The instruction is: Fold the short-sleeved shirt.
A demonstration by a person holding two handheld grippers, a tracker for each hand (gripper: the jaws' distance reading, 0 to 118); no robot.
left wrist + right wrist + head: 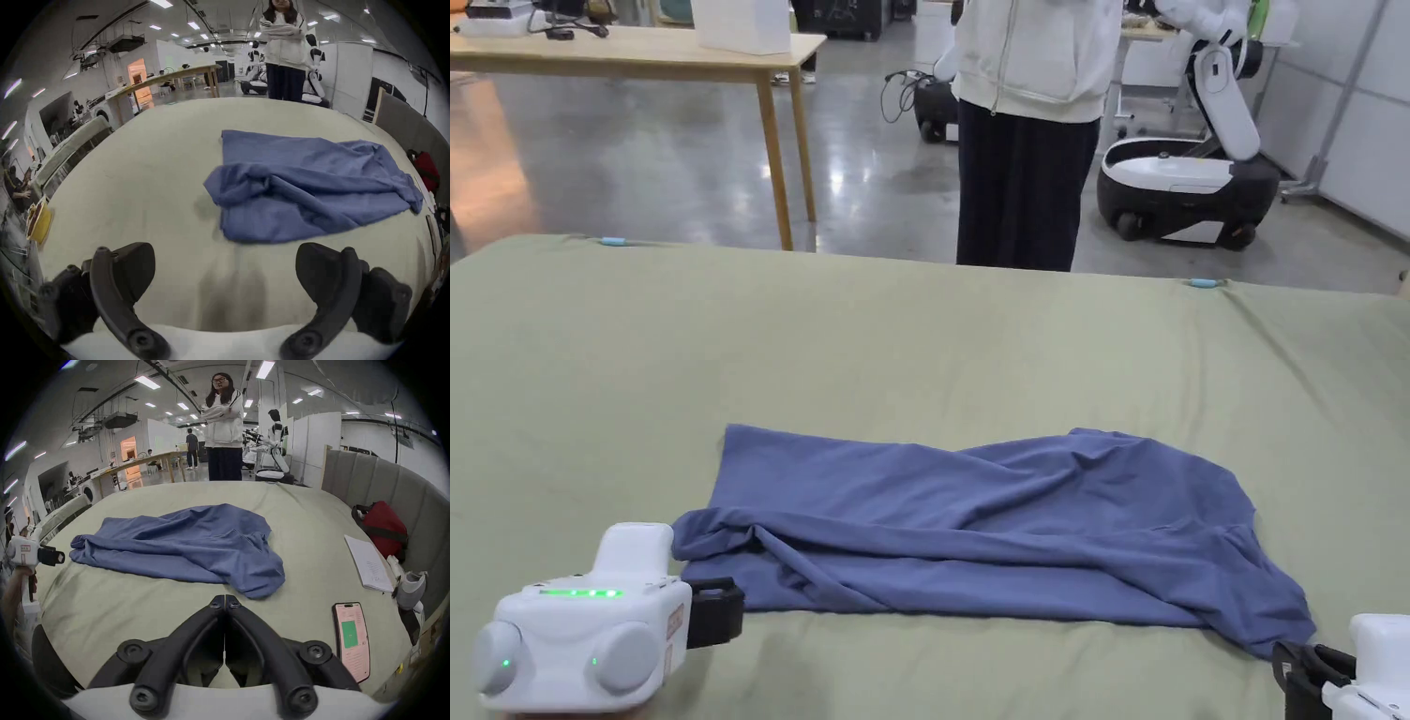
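The blue shirt [994, 525] is lying rumpled on the bed [919, 347], nothing grabbed yet. Left gripper [225, 270] is spread wide, right gripper [225, 600] is pressed together, empty. Probably best if it's flattened out first, corners pulled taut.

- The soft blue cloth short-sleeved shirt [1012, 525] is matt and creased.
- It lies on a matt olive-green cloth bed sheet [919, 347].
- My left tongs [225, 272] have matt black plastic jaws and a glossy white shell.

Blue short-sleeved shirt [984, 525], rumpled, loosely folded lengthwise, lying flat on green sheet [919, 328]
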